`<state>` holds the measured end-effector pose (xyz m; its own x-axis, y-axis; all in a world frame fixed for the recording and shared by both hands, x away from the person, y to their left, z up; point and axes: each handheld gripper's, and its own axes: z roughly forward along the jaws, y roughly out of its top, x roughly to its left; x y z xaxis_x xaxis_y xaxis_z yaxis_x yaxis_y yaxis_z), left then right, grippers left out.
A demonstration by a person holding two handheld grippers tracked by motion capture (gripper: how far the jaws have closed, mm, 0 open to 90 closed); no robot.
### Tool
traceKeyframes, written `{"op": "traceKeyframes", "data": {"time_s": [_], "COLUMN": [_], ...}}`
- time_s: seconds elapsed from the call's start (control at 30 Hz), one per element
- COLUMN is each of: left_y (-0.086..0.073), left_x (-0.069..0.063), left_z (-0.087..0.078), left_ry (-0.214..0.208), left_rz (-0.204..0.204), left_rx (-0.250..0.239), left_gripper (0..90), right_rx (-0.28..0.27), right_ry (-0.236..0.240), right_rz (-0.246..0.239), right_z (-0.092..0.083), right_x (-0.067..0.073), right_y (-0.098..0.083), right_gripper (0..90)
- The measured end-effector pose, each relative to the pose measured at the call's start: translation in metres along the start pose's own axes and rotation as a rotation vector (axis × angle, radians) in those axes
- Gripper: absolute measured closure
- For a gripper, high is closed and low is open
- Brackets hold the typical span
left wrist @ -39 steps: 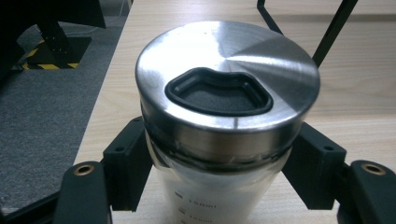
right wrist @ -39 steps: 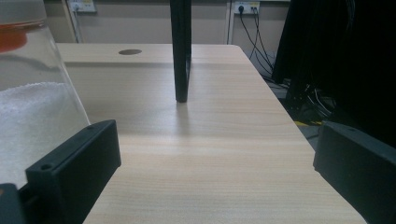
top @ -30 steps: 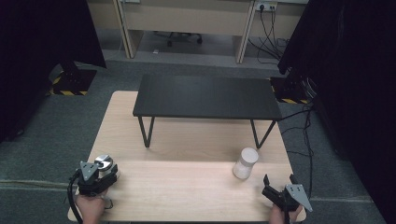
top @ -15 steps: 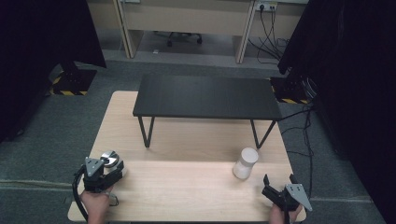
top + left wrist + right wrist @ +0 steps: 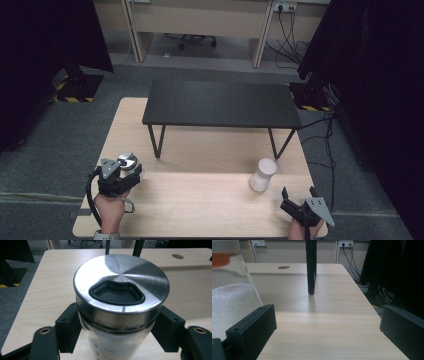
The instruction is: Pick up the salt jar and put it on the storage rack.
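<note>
Left gripper (image 5: 131, 172), near the table's (image 5: 200, 210) left front corner: jaws pinched on a clear jar (image 5: 129, 164) with a brushed steel lid (image 5: 121, 282), the pads clamping the glass wall just under the lid's rim. The jar rides in the jaws, upright, slightly tipped toward the camera in the left gripper view. Whether its base is clear of the wood cannot be told.

Handling, as a judgement: glass body, smooth and hard, likely slippery and breakable if dropped; the metal lid adds weight at the top, so a grip high on the wall, as here, should keep it from swinging. Printed marks show on the wall; contents unclear.

Middle: a low black bench (image 5: 220, 104) stands across the far half, its thin legs (image 5: 156, 142) coming down onto the wood. Open wood lies in front of it.

Right: a second jar (image 5: 262, 174), white-lidded and part-filled with white grains, stands near the right front. Right gripper (image 5: 299, 192) is just behind it, jaws spread, pinching nothing. The table edge is close on both sides.
</note>
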<state>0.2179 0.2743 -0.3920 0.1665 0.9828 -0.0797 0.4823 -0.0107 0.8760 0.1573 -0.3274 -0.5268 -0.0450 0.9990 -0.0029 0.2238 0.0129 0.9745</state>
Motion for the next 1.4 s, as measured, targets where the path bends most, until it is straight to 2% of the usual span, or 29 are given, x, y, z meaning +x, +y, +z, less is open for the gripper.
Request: {"op": "traceKeyframes", "data": {"time_s": [0.23, 0.43, 0.67, 0.9, 1.4], "left_y": [0.016, 0.025, 0.039, 0.051, 0.085], "left_x": [-0.008, -0.014, -0.020, -0.025, -0.041], "left_z": [-0.004, -0.009, -0.016, -0.023, -0.026], "left_ry": [-0.008, -0.010, -0.018, -0.028, -0.056], "left_rz": [0.024, 0.022, 0.037, 0.048, 0.089], "left_rx": [-0.016, -0.015, -0.016, -0.049, -0.071], "left_gripper": [30.7, 30.7, 30.7, 30.7, 30.7], "right_rx": [-0.006, -0.006, -0.008, -0.018, -0.023], "right_ry": [0.003, 0.007, 0.008, 0.008, 0.020], "right_rz": [0.009, 0.000, -0.001, 0.008, 0.007], "right_z": [-0.001, -0.001, -0.001, -0.002, -0.002], "right_x": [0.000, -0.001, -0.001, -0.001, -0.004], "right_y": [-0.001, -0.001, -0.001, -0.003, -0.004], "right_gripper": [0.8, 0.8, 0.8, 0.8, 0.8]}}
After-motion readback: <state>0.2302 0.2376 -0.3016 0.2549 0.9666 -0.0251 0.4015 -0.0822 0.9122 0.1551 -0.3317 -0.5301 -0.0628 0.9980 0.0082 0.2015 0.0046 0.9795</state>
